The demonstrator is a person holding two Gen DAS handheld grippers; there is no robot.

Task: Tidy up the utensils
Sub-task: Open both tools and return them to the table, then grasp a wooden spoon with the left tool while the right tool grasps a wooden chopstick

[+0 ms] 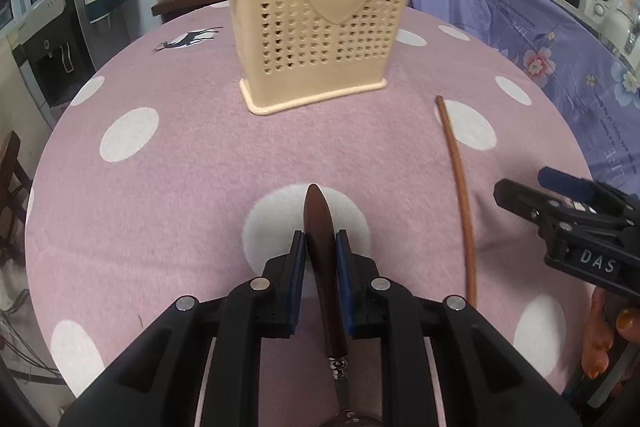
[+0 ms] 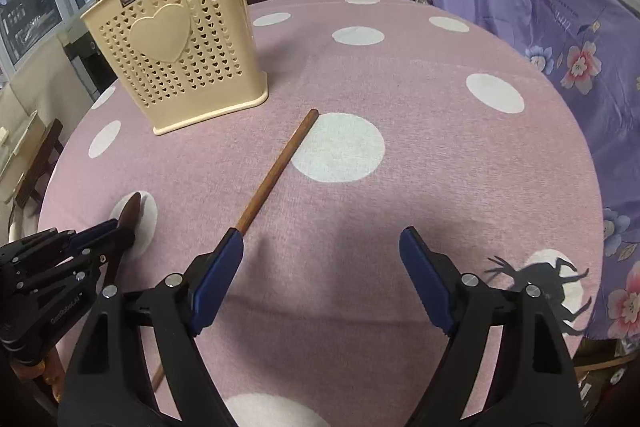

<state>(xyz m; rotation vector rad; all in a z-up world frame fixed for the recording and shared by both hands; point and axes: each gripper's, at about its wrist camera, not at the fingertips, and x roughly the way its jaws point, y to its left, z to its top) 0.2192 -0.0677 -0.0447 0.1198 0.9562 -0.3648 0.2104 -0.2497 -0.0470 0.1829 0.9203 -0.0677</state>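
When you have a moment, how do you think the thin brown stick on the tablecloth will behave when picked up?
The stick looks straight and wooden, so probably stiff and light. It is round and thin, so it may roll if nudged, though the fuzzy tablecloth should slow it.

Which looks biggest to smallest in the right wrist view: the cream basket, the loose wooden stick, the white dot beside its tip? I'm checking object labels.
1. Cream basket, clearly largest.
2 and 3. Wooden stick and white dot: the stick is longer but thin, the dot covers more area, so they are left unranked.
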